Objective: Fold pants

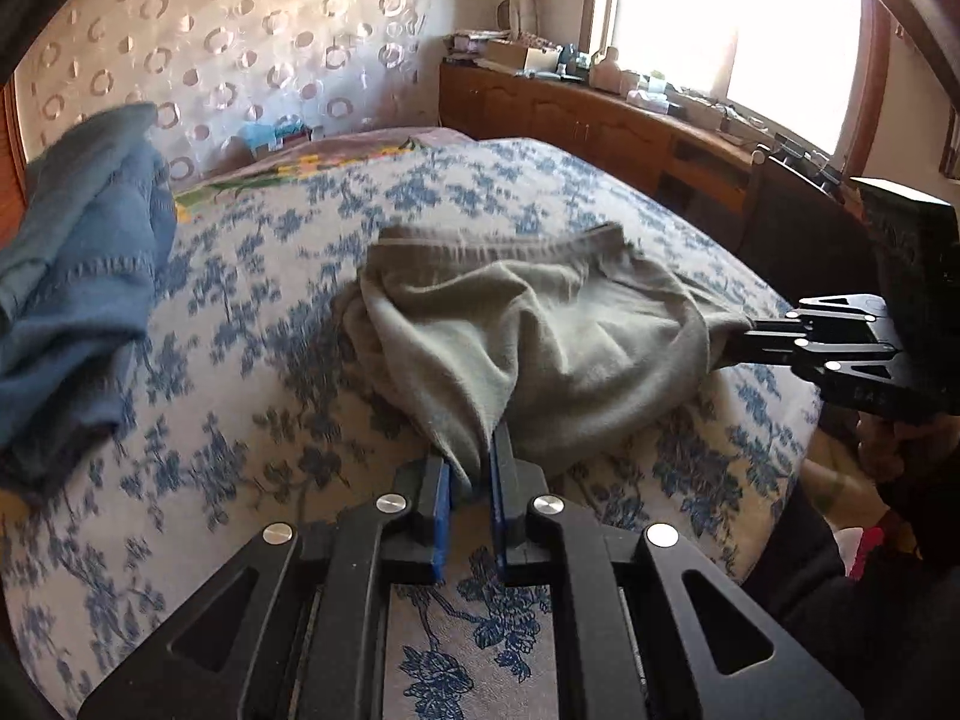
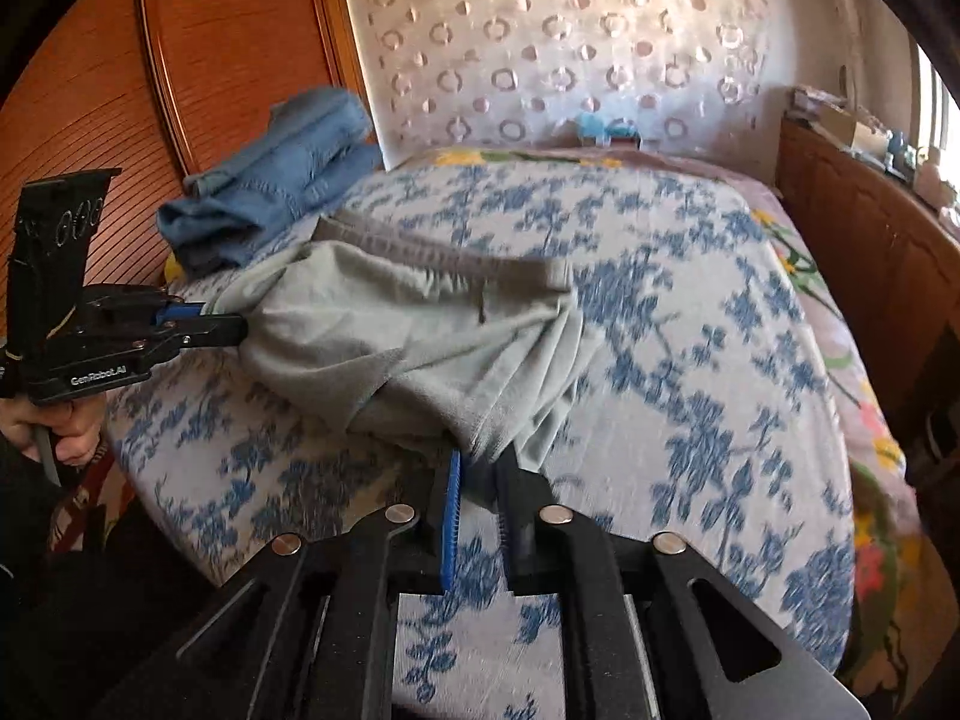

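Both grippers are pinching the grey pants (image 1: 528,324): left gripper (image 1: 474,480) is clamping one edge, right gripper (image 2: 480,468) another. Bunched, the pants are lying on the blue-flowered bed cover (image 2: 690,312), near blue jeans (image 1: 78,276).

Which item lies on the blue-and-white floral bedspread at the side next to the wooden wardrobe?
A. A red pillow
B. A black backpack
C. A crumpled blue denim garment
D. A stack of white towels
C: the crumpled blue denim garment lies at the edge of the blue-and-white floral bedspread, beside the wooden wardrobe and beyond the grey-green pants.
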